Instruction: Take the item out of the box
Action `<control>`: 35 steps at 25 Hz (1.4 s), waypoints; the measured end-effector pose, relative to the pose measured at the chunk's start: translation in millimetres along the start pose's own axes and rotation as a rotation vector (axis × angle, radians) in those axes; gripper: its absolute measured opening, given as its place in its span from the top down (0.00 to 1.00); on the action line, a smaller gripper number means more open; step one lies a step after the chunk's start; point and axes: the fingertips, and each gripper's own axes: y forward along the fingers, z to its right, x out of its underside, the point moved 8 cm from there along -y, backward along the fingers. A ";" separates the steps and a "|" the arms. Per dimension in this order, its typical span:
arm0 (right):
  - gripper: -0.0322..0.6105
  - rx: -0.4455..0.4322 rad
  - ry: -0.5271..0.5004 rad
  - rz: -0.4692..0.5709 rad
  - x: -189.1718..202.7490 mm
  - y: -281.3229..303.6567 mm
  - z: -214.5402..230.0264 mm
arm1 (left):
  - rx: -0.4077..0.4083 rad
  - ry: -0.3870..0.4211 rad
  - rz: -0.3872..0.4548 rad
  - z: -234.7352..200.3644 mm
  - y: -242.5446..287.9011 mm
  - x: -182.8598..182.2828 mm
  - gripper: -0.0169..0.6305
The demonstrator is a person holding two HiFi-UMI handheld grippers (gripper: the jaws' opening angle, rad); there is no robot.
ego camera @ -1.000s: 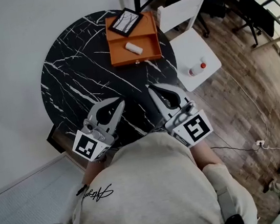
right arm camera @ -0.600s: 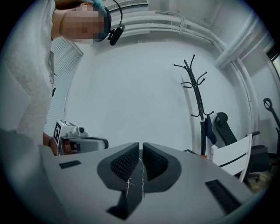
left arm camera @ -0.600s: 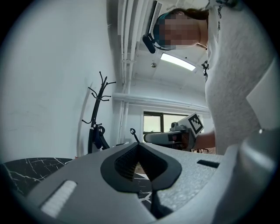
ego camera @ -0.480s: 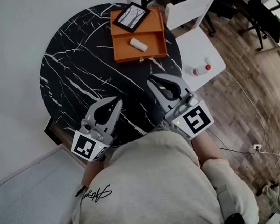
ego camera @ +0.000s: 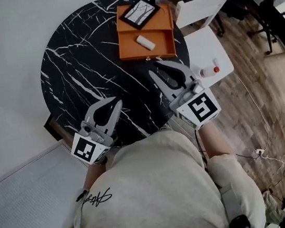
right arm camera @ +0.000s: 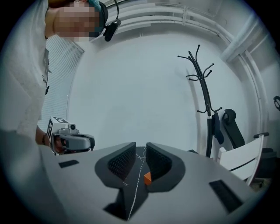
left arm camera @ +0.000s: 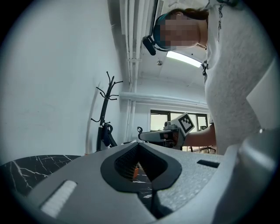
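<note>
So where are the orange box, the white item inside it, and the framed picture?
orange box (ego camera: 164, 34), head view, bare inside floor right of the item.
white item (ego camera: 146, 42), head view, its middle.
framed picture (ego camera: 140, 12), head view, centre of the pane.

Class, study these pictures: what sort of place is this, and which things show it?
Probably an office or studio room: a round black marble table, a white chair beside it on wood-plank flooring, and a coat stand by a plain white wall.
</note>
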 end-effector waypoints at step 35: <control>0.80 -0.078 -0.162 -0.271 63.0 108.3 77.1 | -0.232 -0.031 -0.030 -22.1 -42.0 7.9 0.97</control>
